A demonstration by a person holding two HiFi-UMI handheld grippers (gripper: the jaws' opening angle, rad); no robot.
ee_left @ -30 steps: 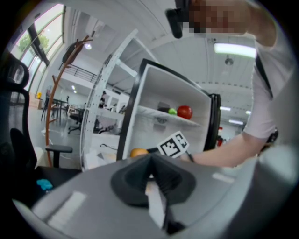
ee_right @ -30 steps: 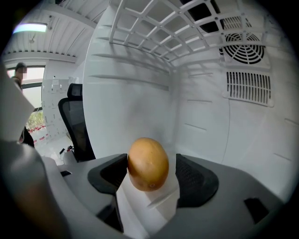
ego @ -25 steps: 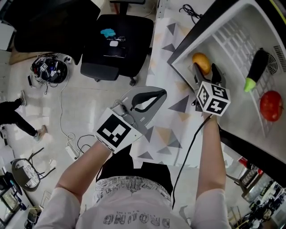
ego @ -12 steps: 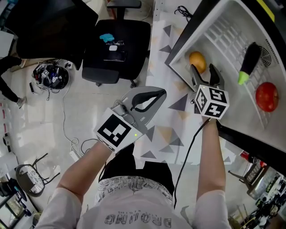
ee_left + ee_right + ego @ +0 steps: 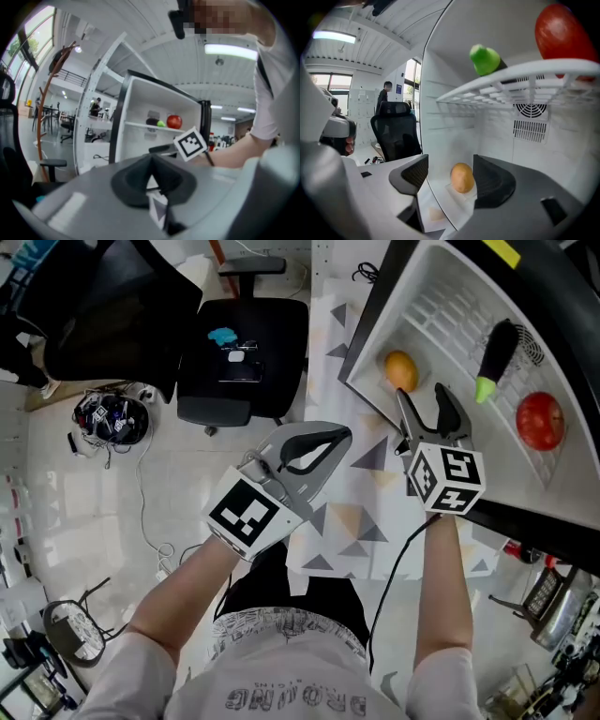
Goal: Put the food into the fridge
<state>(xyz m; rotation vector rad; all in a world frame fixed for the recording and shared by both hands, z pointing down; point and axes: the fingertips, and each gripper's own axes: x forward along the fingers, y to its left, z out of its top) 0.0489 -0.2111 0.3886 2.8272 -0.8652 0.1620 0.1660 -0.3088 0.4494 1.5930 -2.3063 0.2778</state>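
Note:
The white fridge [image 5: 441, 277] stands open at the upper right. An orange-yellow round fruit [image 5: 400, 370] lies on its floor [image 5: 440, 197]. A dark eggplant with a green tip [image 5: 494, 354] and a red tomato [image 5: 540, 421] rest on the wire shelf [image 5: 520, 75] above. My right gripper [image 5: 427, 404] is open at the fridge mouth, with the fruit [image 5: 462, 177] a little beyond its jaws and not held. My left gripper [image 5: 314, 444] hangs shut and empty over the patterned mat, left of the fridge. Seen along the left gripper's [image 5: 152, 176] shut jaws is the fridge with the tomato [image 5: 174, 122].
A black office chair [image 5: 239, 357] stands on the pale floor to the left, with a small blue thing on its seat. A triangle-patterned mat [image 5: 347, 521] lies in front of the fridge. Cables and a dark round object [image 5: 111, 416] lie at the far left.
My right gripper has drawn back a little from the orange-yellow fruit, which stays on the fridge floor. The left gripper has held its place.

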